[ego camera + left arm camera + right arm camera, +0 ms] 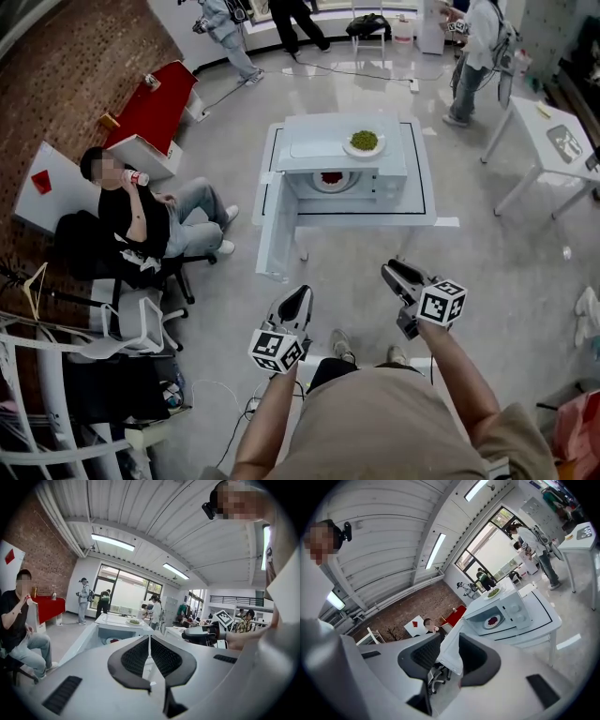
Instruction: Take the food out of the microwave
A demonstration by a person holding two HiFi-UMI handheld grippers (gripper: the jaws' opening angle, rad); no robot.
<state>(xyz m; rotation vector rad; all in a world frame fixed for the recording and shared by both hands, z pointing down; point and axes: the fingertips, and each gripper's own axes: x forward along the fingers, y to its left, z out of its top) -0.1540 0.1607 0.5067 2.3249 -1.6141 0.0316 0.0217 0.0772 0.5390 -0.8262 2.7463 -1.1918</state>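
A white microwave [375, 157] stands on a low white table [427, 202], its door [277, 225] swung open to the left. Inside lies a plate of red food [330, 178], also seen as the red food plate [491, 621] in the right gripper view. A plate of green food [364, 142] rests on the microwave's top. Both grippers are held well short of the table, pointing toward it. My left gripper [302, 292] has its jaws together and empty. My right gripper [389, 269] stands open with nothing between its fingers.
A person sits on an office chair [141, 220] to the left, drinking from a can. A red table [155, 103] stands at the back left and a white table [548, 141] at the right. Several people stand at the far end. A white rack [37, 394] is at the lower left.
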